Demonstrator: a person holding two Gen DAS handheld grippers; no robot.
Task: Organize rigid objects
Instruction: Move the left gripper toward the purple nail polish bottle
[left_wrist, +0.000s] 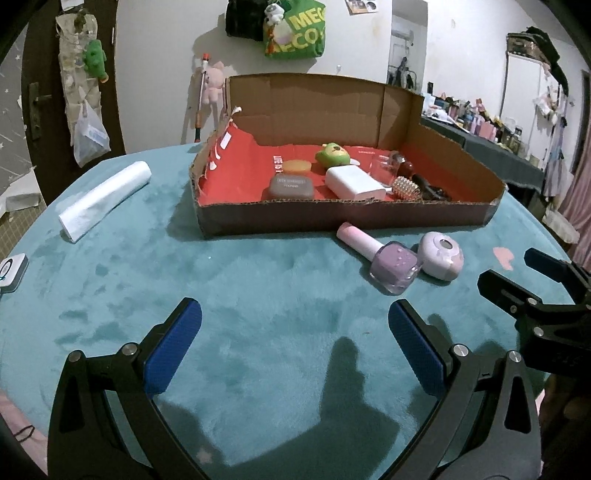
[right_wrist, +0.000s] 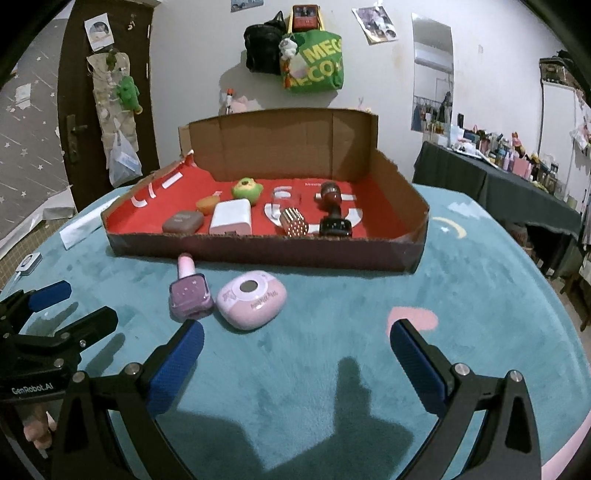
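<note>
your left gripper (left_wrist: 295, 325) and right gripper (right_wrist: 295, 343) both hover empty, jaws spread. the nail polish bottle (right_wrist: 190, 295) lies touching the pink case (right_wrist: 252, 302), just outside the cardboard tray (right_wrist: 258, 249). glass likely slippery and breakable: pinch across its square body.

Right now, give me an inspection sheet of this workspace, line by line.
Surface: teal plush cloth on a table.
Job's things: cardboard box holding small items; nail polish bottle and pink case lie outside, in front of it.
Clutter: white roll, small white device.
Grippers: left gripper and right gripper open, empty.
Cables: nothing seen.
Surroundings: green bag on wall, dark door, crowded side table.
</note>
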